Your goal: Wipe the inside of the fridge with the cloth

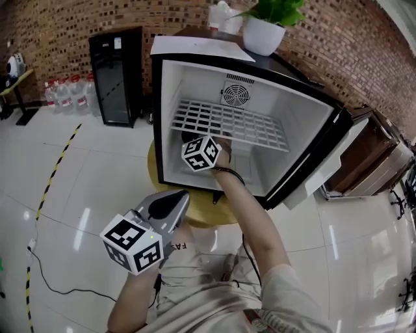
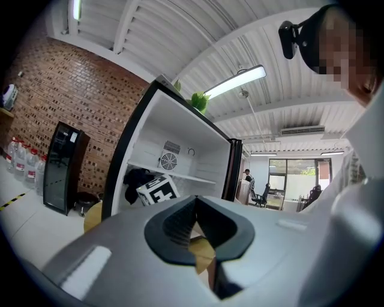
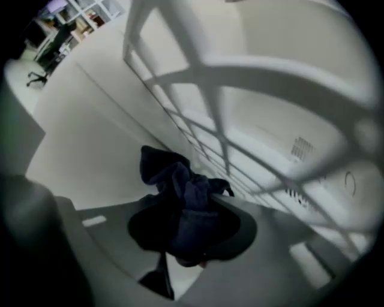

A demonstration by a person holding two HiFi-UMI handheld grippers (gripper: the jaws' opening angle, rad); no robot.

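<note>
right gripper was clamped on the dark cloth, just under the wire shelf inside the fridge, likely for wiping. left gripper closed, empty, outside, clear.

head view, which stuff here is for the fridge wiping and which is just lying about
For the job: fridge, cloth.
Lying about: plant, bottles, black cabinet.
</note>
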